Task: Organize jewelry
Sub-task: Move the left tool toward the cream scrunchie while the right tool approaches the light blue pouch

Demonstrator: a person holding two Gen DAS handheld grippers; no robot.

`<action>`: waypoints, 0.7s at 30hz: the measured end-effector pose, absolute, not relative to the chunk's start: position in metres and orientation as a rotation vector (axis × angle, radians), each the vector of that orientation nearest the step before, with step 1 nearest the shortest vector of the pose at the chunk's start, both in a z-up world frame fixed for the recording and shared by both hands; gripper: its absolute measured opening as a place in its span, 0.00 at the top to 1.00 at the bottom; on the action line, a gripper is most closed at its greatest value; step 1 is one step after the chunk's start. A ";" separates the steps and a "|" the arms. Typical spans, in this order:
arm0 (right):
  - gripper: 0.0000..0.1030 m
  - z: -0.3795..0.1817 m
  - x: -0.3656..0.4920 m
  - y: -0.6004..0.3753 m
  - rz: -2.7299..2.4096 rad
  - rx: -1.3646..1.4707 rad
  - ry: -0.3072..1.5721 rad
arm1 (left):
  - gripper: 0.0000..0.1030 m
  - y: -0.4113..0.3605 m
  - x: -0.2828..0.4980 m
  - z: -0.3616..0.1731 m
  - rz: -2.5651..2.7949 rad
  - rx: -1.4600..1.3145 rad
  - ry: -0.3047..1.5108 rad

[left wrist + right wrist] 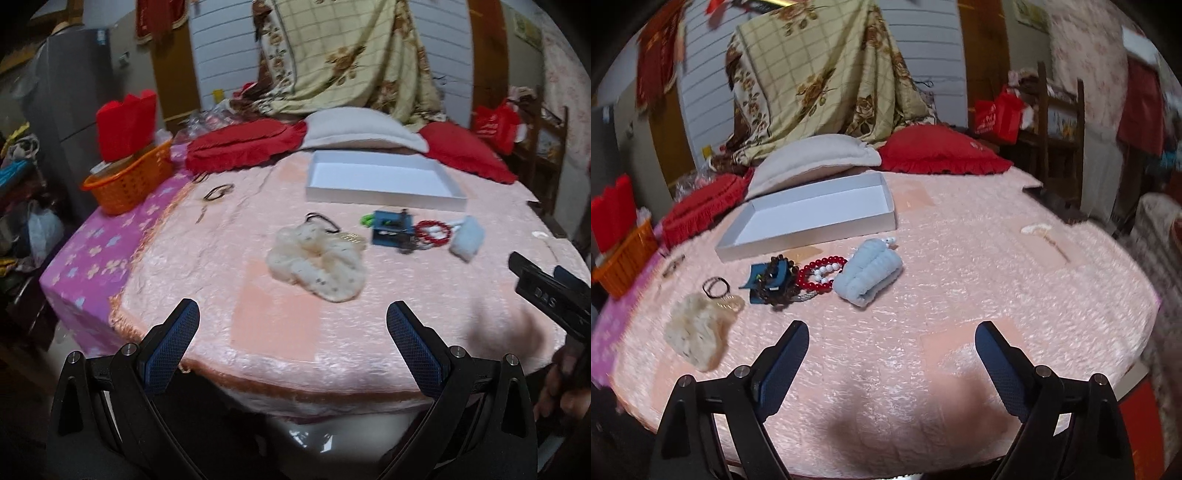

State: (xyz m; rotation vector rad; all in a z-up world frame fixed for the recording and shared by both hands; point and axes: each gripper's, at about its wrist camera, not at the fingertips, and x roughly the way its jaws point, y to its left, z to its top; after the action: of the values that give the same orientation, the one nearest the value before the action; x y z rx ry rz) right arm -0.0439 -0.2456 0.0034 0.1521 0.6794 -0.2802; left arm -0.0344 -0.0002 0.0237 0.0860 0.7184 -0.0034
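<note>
An empty white tray (384,192) (812,236) lies on the pink bedspread (258,288) (960,280). In front of it sit a cream fluffy scrunchie (317,266) (694,332), a black hair tie (716,287), a small blue box (389,229) (768,282) with dark beads, a red bead bracelet (434,230) (822,275) and a light blue scrunchie (467,238) (868,277). My left gripper (293,332) is open over the bed's near edge, nothing between its fingers. My right gripper (892,350) is open too, well short of the jewelry, and it shows at the right edge of the left wrist view (546,291).
An orange basket (129,184) (624,258) with a red bag stands at the bed's left. Red cushions (240,147) (942,155) and a white pillow (362,129) (812,155) lie behind the tray. More hair ties (218,192) lie far left, a small cream item (1036,229) far right.
</note>
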 end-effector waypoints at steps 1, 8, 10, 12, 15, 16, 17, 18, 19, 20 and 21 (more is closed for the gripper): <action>0.13 0.004 -0.044 -0.243 -0.275 0.136 0.674 | 0.01 0.002 -0.032 0.022 0.002 0.079 0.731; 0.12 0.009 -0.048 -0.236 -0.250 0.096 0.630 | 0.01 0.011 -0.019 0.007 0.058 0.084 0.804; 0.12 0.006 -0.045 -0.233 -0.232 0.084 0.652 | 0.01 0.013 -0.015 0.003 0.071 0.090 0.822; 0.12 0.000 -0.040 -0.230 -0.216 0.068 0.686 | 0.01 0.013 -0.013 0.000 0.077 0.093 0.838; 0.12 -0.007 -0.038 -0.226 -0.192 0.067 0.705 | 0.01 0.013 -0.009 -0.005 0.082 0.107 0.855; 0.12 -0.007 -0.037 -0.226 -0.188 0.063 0.705 | 0.01 0.013 -0.007 -0.007 0.084 0.113 0.860; 0.12 -0.008 -0.037 -0.225 -0.186 0.059 0.703 | 0.01 0.014 -0.005 -0.009 0.084 0.116 0.864; 0.12 -0.008 -0.037 -0.225 -0.185 0.056 0.701 | 0.01 0.014 -0.003 -0.011 0.081 0.118 0.871; 0.12 -0.009 -0.036 -0.225 -0.184 0.052 0.699 | 0.01 0.014 -0.002 -0.013 0.079 0.120 0.877; 0.12 -0.010 -0.034 -0.225 -0.184 0.048 0.700 | 0.01 0.014 0.001 -0.015 0.077 0.120 0.884; 0.12 -0.011 -0.032 -0.226 -0.184 0.049 0.701 | 0.01 0.014 0.004 -0.018 0.074 0.122 0.894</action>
State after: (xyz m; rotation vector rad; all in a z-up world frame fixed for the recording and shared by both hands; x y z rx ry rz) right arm -0.0322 -0.2258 -0.0110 0.0488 0.7008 -0.1841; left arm 0.0039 0.0135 -0.0177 0.1218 0.8935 0.0736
